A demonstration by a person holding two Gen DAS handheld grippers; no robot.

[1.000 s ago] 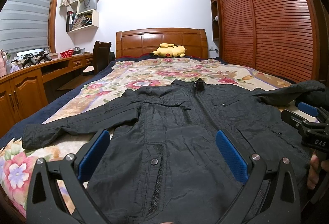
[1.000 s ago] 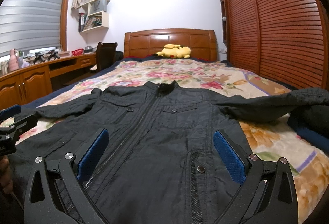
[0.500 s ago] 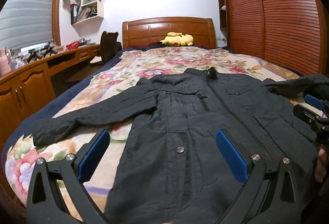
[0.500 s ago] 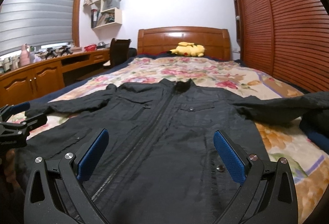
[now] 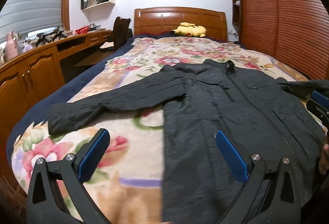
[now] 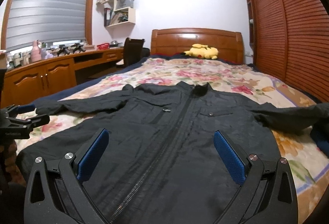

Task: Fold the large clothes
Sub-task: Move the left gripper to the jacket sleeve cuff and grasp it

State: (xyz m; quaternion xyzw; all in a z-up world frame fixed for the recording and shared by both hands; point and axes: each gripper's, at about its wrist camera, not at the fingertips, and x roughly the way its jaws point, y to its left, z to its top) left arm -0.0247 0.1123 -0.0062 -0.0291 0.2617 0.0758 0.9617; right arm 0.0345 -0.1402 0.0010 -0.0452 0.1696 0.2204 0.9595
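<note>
A black zip-front jacket (image 5: 226, 112) (image 6: 168, 133) lies flat and face up on the floral bedspread (image 5: 144, 127), collar toward the headboard. Its left sleeve (image 5: 98, 108) stretches out toward the bed's left edge; the right sleeve (image 6: 292, 114) runs off to the right. My left gripper (image 5: 162, 141) hovers open above the jacket's lower left hem, its left blue pad (image 5: 94, 152) over bare bedspread. My right gripper (image 6: 160, 141) is open above the lower front, straddling the zipper (image 6: 156, 158). Nothing is held. Each gripper shows at the edge of the other's view.
A yellow plush toy (image 6: 202, 51) rests by the wooden headboard (image 6: 195, 40). A long wooden desk (image 6: 51, 71) with a dark chair (image 6: 133, 53) runs along the left. Louvered wardrobe doors (image 6: 292, 34) line the right. A dark blue cloth (image 6: 320, 137) lies at the bed's right edge.
The left gripper has shifted leftward, so the jacket's left hem edge now sits between its pads. The right gripper's view has dropped a little lower toward the jacket. Both stay open.
</note>
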